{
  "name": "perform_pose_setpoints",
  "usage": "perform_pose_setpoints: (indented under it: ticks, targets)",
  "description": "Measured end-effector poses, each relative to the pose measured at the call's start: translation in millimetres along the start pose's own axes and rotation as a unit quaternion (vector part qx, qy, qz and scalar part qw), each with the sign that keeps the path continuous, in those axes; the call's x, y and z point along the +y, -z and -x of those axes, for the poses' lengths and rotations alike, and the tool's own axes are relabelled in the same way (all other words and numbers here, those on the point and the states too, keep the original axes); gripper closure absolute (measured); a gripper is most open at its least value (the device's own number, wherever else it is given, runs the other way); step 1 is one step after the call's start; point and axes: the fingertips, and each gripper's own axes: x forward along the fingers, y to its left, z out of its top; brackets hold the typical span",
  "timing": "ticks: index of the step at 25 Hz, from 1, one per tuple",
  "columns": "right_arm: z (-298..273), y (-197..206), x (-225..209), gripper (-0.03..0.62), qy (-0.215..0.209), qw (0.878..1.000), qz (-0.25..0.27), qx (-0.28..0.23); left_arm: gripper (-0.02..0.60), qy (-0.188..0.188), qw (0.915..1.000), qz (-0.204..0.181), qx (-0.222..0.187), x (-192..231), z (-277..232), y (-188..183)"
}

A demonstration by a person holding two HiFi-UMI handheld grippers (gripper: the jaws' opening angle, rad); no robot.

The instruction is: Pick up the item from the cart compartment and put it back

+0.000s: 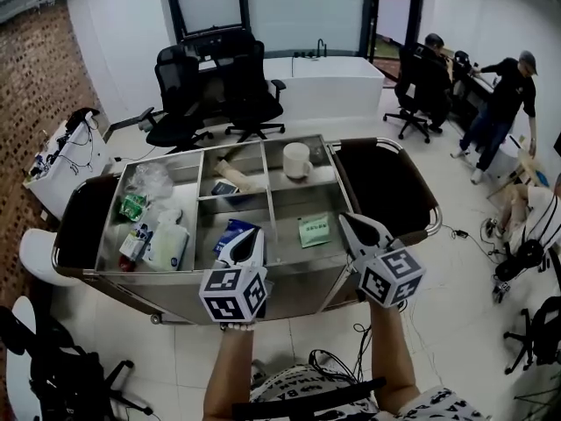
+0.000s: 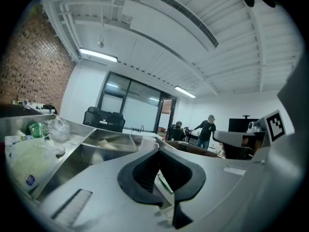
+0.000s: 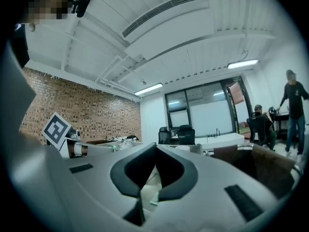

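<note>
The steel cart has several open compartments. A green packet lies flat in the front right one. My right gripper hovers just right of that packet, shut and holding nothing. A blue packet lies in the front middle compartment. My left gripper hangs over its right edge, also shut and holding nothing. A white cup stands in the back right compartment. In the left gripper view the jaws meet at the tips, as they do in the right gripper view.
The left compartment holds a clear bag, a green pack and a white pack. Black bags hang on both cart ends. Office chairs stand behind the cart. People are at the far right, and cables lie on the floor.
</note>
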Motion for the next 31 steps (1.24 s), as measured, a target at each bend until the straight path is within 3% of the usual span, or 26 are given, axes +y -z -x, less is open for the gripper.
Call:
perform_pose_setpoints:
  ticks: [4,9,31]
  targets:
    - [5,37,18,0.586,-0.006,0.999,-0.025,0.027,0.580,-0.006,1.0000,-0.004,0.000,1,14,10]
    - [8,54,31,0.585,-0.005,0.998,-0.010,0.054,0.580,-0.007,0.9999,-0.010,0.007,-5,17,19]
    - [19,49,49,0.585,-0.003,0.998,0.008,0.060,0.580,-0.002,1.0000,-0.001,0.009,-6,30,18]
